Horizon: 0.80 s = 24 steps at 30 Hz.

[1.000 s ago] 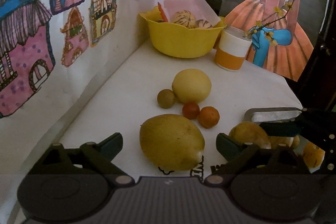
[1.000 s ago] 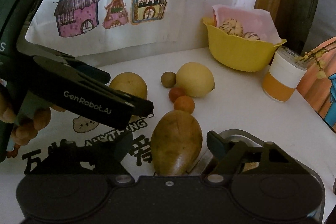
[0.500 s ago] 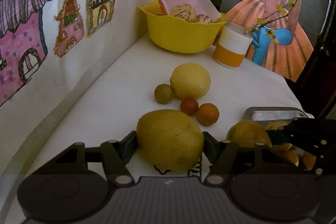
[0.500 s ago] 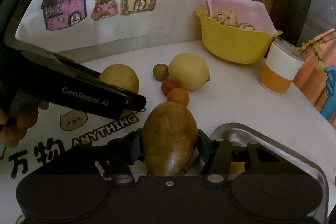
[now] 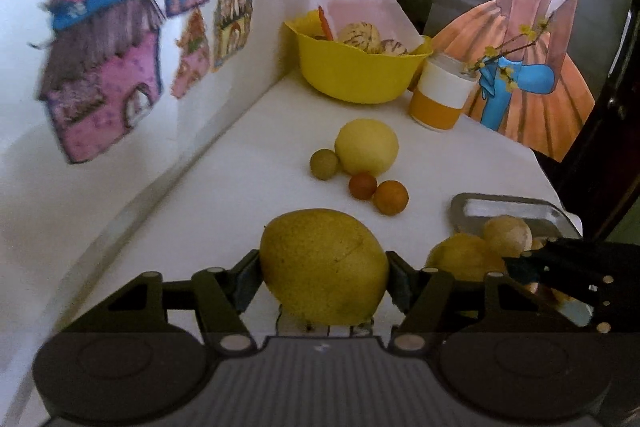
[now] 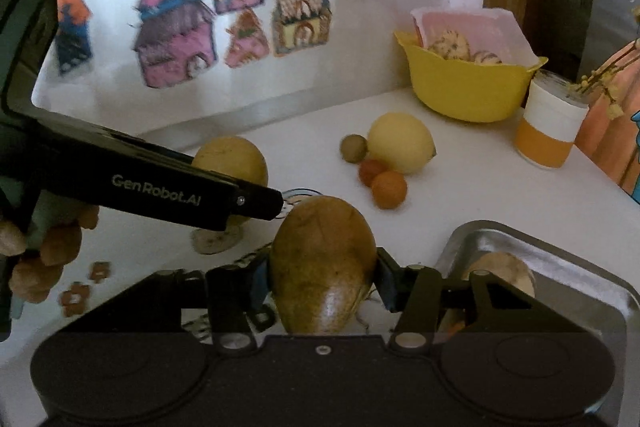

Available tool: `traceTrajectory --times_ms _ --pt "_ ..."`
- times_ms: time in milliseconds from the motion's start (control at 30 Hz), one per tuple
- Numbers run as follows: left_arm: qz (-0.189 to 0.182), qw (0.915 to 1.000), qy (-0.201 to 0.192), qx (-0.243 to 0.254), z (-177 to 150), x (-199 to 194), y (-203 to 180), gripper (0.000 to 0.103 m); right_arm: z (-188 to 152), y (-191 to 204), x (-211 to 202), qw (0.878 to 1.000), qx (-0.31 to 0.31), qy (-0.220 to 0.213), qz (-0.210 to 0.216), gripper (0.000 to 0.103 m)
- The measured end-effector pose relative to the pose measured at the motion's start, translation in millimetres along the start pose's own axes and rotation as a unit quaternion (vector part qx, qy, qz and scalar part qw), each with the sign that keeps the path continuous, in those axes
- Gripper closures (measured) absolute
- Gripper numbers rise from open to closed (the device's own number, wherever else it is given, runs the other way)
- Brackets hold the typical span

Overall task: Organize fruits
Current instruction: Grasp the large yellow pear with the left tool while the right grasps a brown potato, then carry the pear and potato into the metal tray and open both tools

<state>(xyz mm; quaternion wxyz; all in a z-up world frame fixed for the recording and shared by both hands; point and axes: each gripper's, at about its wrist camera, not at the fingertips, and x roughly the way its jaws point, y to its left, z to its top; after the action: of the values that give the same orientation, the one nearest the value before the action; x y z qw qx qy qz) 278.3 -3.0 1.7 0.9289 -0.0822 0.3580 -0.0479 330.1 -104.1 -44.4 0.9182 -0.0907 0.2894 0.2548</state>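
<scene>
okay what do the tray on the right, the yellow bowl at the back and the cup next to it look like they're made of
Tray: most likely metal, stainless or aluminium, going by its silvery sheen and bright reflections along the rolled rim.
Yellow bowl: probably plastic, with uniform colour, a smooth semi-matte surface and a wavy moulded rim.
Cup: smooth with white and orange bands; paper or plastic, the look leaves it open.

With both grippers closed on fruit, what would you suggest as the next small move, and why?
Probably carry the brown mango in the right gripper rightward over the metal tray and release it: both pads already clamp it, and the tray beside it already holds fruit.
</scene>
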Motion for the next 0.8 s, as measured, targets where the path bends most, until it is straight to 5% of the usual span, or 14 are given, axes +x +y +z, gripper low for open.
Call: traceTrajectory --times_ms 300,567,800 --pt "-0.022 0.9996 -0.012 0.013 -13.7 -44.2 -27.0 0.034 -15.1 4.0 -76.4 0.999 0.023 -0.036 -0.009 0.049" --pt "-0.073 0.9966 -0.01 0.037 -32.4 -62.6 -81.4 0.034 -51.8 -22.0 -144.5 0.996 0.039 -0.045 -0.066 0.049" --pt "-0.114 0.9921 0.012 0.051 -49.5 -48.8 -122.0 0.034 -87.4 -58.0 -165.2 0.99 0.072 -0.036 -0.119 0.049"
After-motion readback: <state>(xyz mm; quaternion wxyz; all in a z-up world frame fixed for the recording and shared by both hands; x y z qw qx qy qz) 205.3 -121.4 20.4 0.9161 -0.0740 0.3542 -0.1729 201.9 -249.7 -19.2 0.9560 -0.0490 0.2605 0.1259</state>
